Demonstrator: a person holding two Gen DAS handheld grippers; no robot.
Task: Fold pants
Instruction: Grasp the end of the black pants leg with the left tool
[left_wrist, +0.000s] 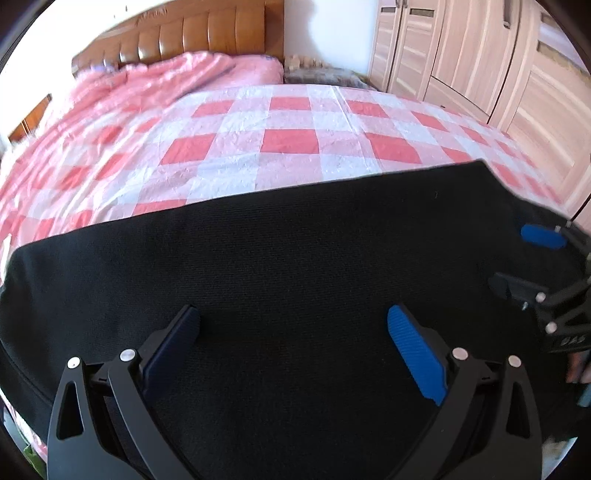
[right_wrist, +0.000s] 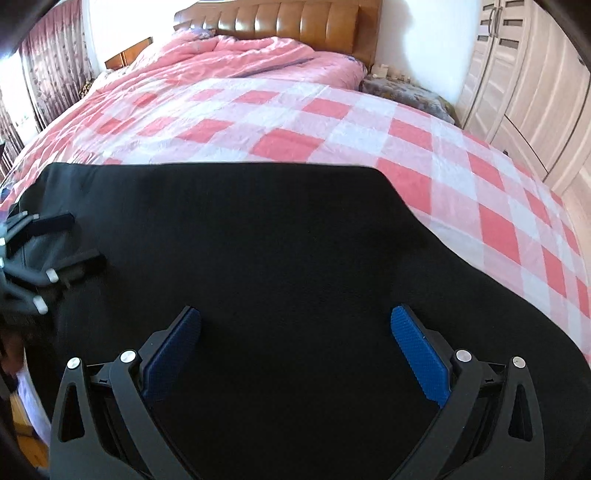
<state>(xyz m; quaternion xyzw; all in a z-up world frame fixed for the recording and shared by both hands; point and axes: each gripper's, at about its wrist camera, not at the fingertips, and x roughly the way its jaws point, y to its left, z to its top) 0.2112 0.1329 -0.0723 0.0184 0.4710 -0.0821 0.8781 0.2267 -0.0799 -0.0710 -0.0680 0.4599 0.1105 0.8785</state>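
Wide free room across the checked bedspread (left_wrist: 288, 122) in the upper middle of both views, flat and bare up to the bunched pink quilt (right_wrist: 251, 55) near the headboard (right_wrist: 295, 22). Black pants (right_wrist: 258, 240) spread flat across the lower half, nothing on top. Blocked on the right edge by the wardrobe (right_wrist: 524, 74) close beside the bed. Left hand-held gripper (left_wrist: 293, 325) and right hand-held gripper (right_wrist: 295, 325) near each other, both spread wide.

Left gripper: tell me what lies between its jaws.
Only the black pants, lying flat on the checked bedspread. The left gripper is open with nothing pinched, as the left wrist view shows.
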